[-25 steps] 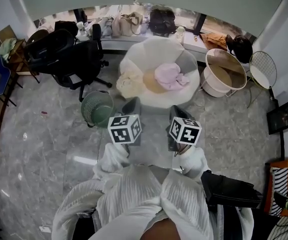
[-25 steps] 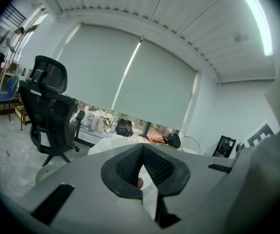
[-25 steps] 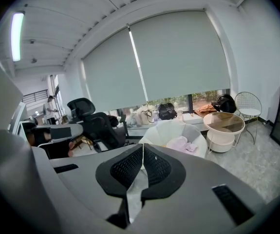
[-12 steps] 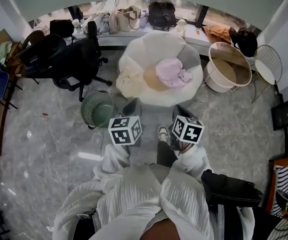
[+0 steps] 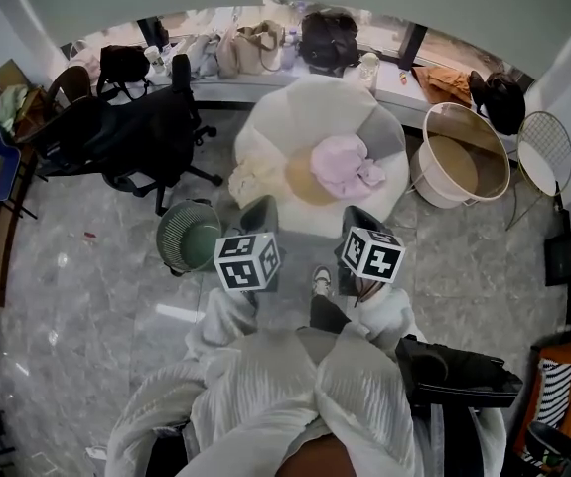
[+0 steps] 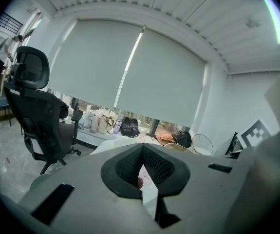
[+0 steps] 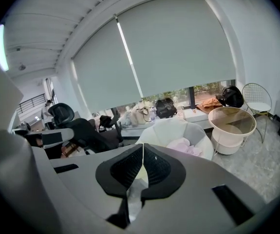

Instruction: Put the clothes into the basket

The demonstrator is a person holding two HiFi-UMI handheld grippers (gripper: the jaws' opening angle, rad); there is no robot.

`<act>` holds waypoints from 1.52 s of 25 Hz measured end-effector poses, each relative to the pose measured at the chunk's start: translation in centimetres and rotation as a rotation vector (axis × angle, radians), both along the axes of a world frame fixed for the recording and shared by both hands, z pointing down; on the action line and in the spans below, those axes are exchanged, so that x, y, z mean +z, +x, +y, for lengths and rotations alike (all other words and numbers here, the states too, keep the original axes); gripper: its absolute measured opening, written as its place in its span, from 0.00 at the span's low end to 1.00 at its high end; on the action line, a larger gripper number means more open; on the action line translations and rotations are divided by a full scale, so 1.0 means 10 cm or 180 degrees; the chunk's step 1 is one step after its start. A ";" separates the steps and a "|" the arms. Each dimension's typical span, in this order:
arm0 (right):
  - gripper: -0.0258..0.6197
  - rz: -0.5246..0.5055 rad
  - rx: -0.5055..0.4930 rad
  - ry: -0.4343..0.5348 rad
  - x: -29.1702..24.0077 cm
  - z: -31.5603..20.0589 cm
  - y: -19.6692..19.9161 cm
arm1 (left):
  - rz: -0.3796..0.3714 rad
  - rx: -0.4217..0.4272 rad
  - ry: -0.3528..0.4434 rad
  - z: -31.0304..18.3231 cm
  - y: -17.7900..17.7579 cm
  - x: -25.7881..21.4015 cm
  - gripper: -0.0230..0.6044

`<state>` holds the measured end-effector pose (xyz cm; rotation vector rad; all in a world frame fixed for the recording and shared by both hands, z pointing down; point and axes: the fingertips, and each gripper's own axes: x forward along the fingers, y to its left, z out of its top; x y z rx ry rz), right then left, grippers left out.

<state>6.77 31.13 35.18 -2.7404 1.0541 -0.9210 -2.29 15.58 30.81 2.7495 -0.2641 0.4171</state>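
some bare floor beside basket

Pink clothes are lying mid-seat on the white seat, cream clothes are draping its left edge, and the left gripper and right gripper are hovering by its near edge.

I can read no words, numbers or brand names anywhere. The only printed signs are black-and-white square patterns. They sit on the white plastic left cube of my left gripper, at 7 o'clock in the head view, and on the matching right cube of my right gripper, at 4 o'clock.
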 end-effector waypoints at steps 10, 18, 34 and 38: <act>0.08 -0.0124 0.0007 -0.0045 0.12 -0.06 1.03 | -0.0100 -0.0025 0.0011 -0.06 0.95 0.07 0.04; 0.08 -0.0257 -0.0058 -0.0037 0.22 -0.20 1.77 | -0.0232 -0.0119 0.0006 -0.19 1.64 0.13 0.04; 0.08 -0.0575 0.0003 -0.0132 0.80 -0.49 2.48 | -0.0650 0.0018 -0.0175 -0.40 2.43 0.79 0.04; 0.08 -0.0585 0.0000 -0.0218 0.85 -0.53 2.55 | -0.0670 0.0116 -0.0193 -0.44 2.61 0.81 0.04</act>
